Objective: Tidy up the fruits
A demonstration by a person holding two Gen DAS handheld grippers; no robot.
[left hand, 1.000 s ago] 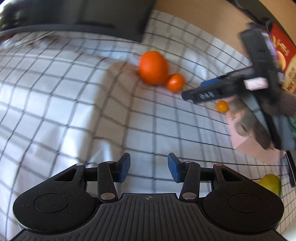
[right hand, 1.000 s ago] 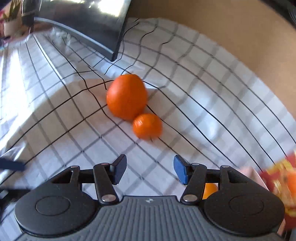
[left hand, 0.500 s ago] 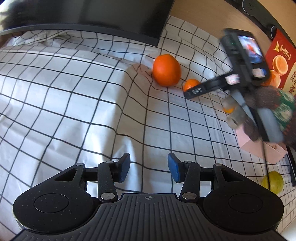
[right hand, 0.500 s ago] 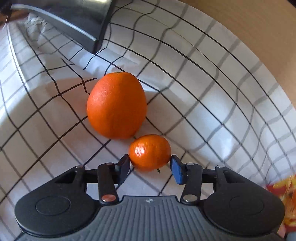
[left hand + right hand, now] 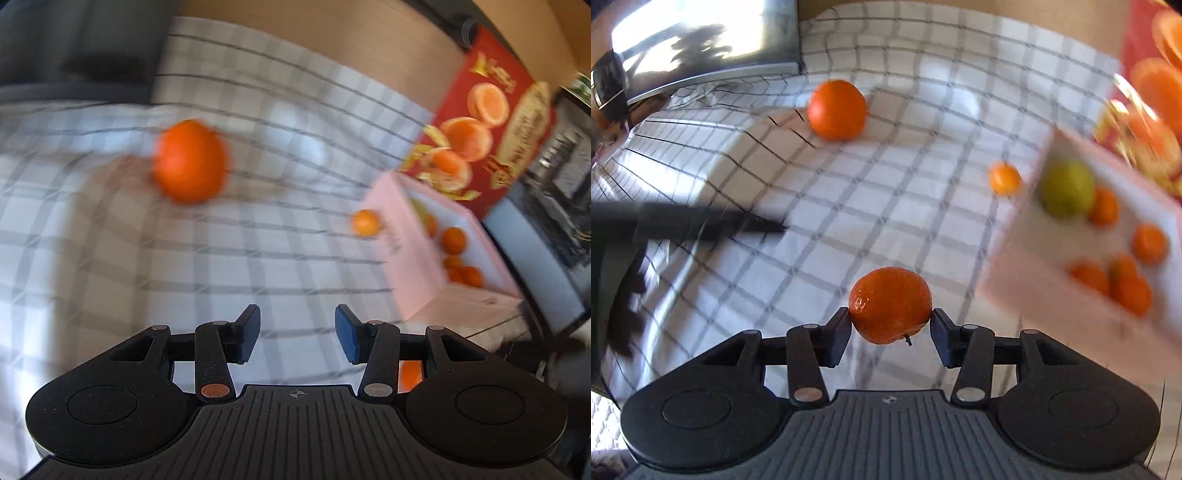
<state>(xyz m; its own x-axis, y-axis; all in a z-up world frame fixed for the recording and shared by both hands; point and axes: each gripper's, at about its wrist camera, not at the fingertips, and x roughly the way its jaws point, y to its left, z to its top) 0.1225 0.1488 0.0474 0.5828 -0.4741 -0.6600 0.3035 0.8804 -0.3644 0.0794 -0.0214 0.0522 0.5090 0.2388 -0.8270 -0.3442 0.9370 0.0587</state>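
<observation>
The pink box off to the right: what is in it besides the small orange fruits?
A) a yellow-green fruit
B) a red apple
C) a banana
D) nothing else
A: in the right wrist view the pink box holds a yellow-green fruit next to several small orange fruits.

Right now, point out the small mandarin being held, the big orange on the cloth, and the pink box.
small mandarin (image 5: pixel 890 304), right wrist view, middle of its peel between the pads.
big orange (image 5: pixel 837 110), right wrist view, middle of its front face.
pink box (image 5: pixel 1027 280), right wrist view, near outer wall.
</observation>
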